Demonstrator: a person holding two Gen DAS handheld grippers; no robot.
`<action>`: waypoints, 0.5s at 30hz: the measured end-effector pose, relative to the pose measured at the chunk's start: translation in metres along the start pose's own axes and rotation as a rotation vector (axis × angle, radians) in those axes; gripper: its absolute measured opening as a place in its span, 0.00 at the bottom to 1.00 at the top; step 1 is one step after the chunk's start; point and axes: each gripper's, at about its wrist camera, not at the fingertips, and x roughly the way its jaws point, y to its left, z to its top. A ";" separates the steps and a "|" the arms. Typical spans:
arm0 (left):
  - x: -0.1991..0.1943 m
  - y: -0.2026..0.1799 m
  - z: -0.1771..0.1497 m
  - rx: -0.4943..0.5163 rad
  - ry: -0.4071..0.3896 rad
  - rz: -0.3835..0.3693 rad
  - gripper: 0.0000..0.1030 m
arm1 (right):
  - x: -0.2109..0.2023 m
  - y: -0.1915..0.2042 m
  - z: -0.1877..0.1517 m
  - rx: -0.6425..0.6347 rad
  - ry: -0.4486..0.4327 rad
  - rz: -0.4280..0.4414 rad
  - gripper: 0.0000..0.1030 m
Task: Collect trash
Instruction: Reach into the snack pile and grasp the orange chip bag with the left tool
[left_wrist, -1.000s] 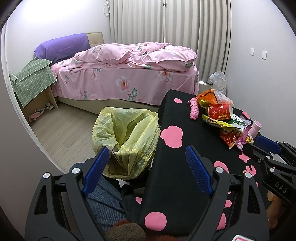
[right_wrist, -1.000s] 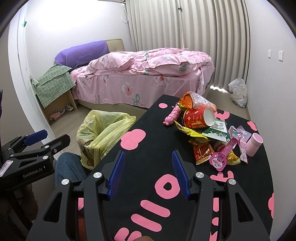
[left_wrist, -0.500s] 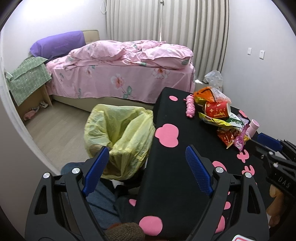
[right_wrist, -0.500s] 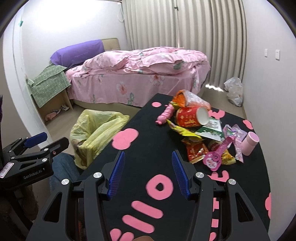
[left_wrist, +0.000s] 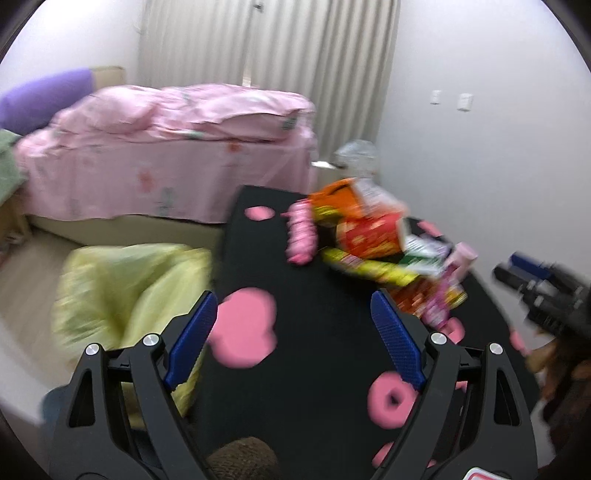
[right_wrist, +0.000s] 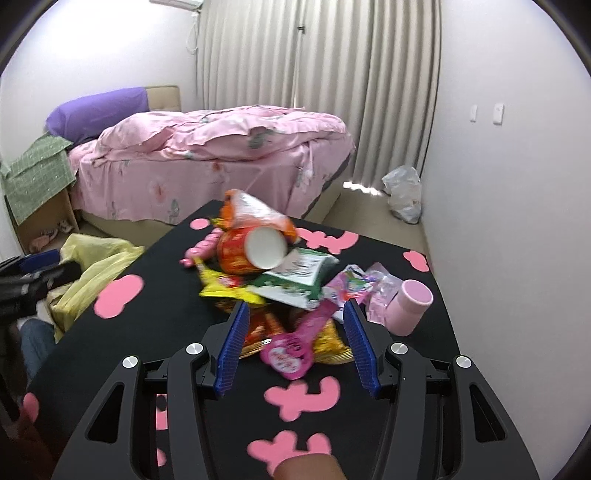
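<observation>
Right gripper: held spread, nothing between the blue pads, poised just short of the near edge of the trash heap on the bench. Left gripper: likewise spread and empty, over bare black cloth w/ pink patches; view badly blurred. Item 1, nearest, pink foil pouch w/ round end: lying flat atop red/gold snack wrappers; judged v. light, thin, slippery, crinkly; best pinched across the narrow neck or a raised edge, not the flat face. Item 2, small pink cup, on its side, right of the heap, just beside a clear/pink wrapper: judged rigid, light, liable to roll; to be taken across the wall near the rim. Item 3, green-white packet and yellow wrapper: soft film, overlapping, likely to drag neighbours if lifted; a free corner is advised. Item 4, red paper cup, on its side, mouth toward camera: light, crushable; gentle grip across the rim judged sufficient. Item 5, orange bag and pink ridged piece behind: material of the latter can't be told. Destination, yellow bin bag: off the bench's left edge, mouth open, limp. Beyond: bed w/ pink bedding.
</observation>
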 end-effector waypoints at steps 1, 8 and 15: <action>0.012 -0.004 0.010 0.000 0.003 -0.027 0.81 | 0.006 -0.011 0.000 0.023 0.003 0.013 0.51; 0.118 -0.031 0.099 -0.055 0.060 -0.113 0.84 | 0.043 -0.041 -0.007 0.042 0.074 -0.073 0.51; 0.205 -0.041 0.129 -0.114 0.215 -0.077 0.77 | 0.065 -0.070 -0.027 0.118 0.137 -0.081 0.51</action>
